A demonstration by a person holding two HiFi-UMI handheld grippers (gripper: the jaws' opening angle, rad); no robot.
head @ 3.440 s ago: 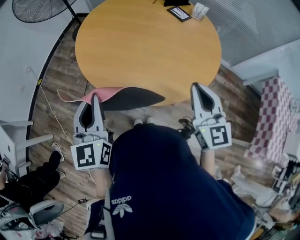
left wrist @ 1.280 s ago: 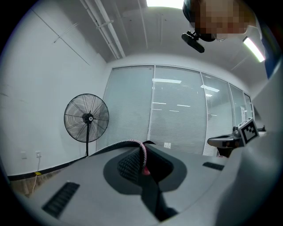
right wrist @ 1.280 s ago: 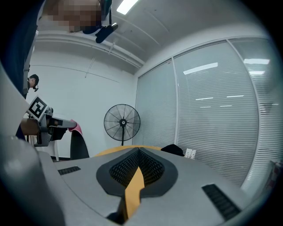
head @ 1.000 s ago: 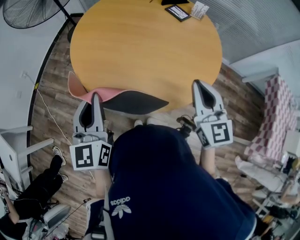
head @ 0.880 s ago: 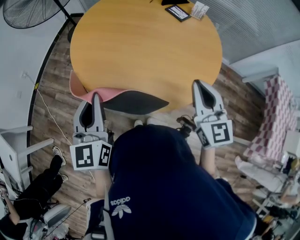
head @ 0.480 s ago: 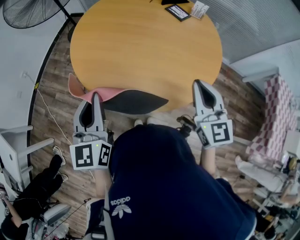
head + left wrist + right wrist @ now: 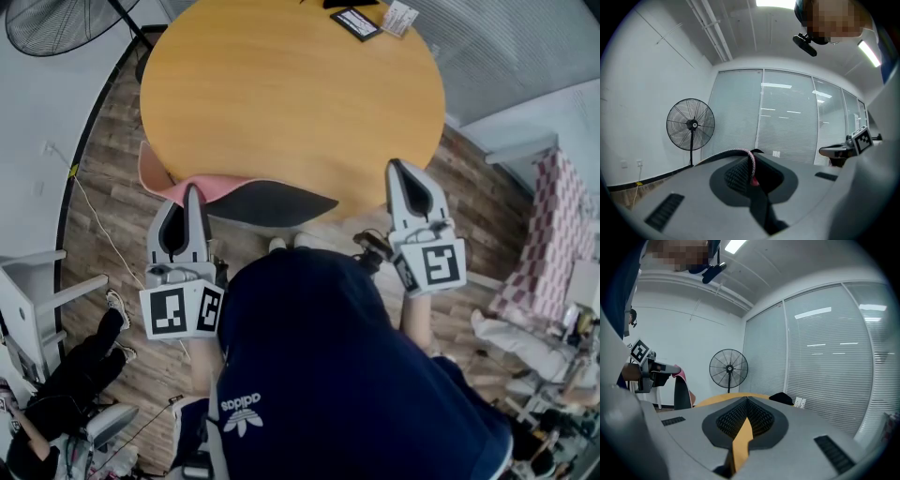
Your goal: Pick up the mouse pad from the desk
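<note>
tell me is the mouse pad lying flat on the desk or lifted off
Lifted off. The left tongs pinch the mouse pad by its edge; it hangs curled at the desk's near edge.

The left gripper [image 7: 193, 194] pinches the mouse pad [image 7: 272, 203], its pink face curled and black underside showing, at the round wooden table's [image 7: 291, 94] near edge. The right gripper [image 7: 395, 169] hovers well apart.

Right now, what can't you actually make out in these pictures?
- Head view: print on the black card and white card at the table's far edge is too small to read.
- Head view: the black thing beside them is cut off by the top edge.
- Left gripper view: the jaws hide nearly all the mouse pad; only its stitched edge shows between them.
</note>
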